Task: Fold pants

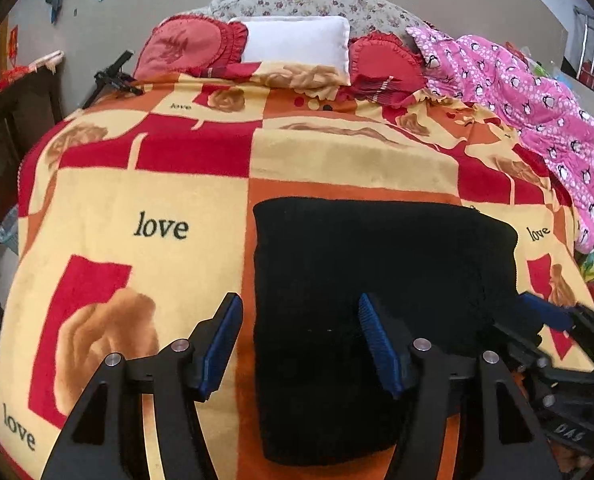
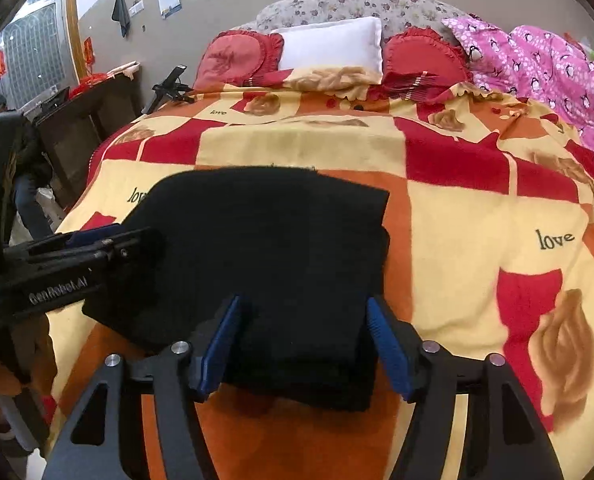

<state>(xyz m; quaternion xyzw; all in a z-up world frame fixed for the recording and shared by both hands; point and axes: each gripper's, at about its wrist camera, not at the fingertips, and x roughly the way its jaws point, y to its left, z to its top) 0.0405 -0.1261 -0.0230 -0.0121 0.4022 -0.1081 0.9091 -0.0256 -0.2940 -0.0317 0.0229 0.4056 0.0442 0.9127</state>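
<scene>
Black pants (image 1: 377,300), one item: folded into a compact rectangle, lying flat on the near part of the patterned blanket (image 1: 157,200) that covers the bed, laid there presumably because the blanket gives a broad level surface for folding; far edge of the pants toward the white pillow (image 1: 297,40), near edge toward the cameras. Left hand-held gripper (image 1: 299,344): jaws spread, nothing pinched; it straddles the pants' left edge, one blue pad over bare blanket, the other over the black cloth, and whether it touches the cloth cannot be told. Right hand-held gripper (image 2: 305,344): jaws likewise spread, set either side of the pants' near right corner, pads apart from the cloth, not gripping it. Judgement: both sit at the pants' near edge as if letting go of a finished fold or placing for another. Pink penguin quilt (image 1: 537,120): heaped well to the right of the pants, clear of the folding area.
</scene>
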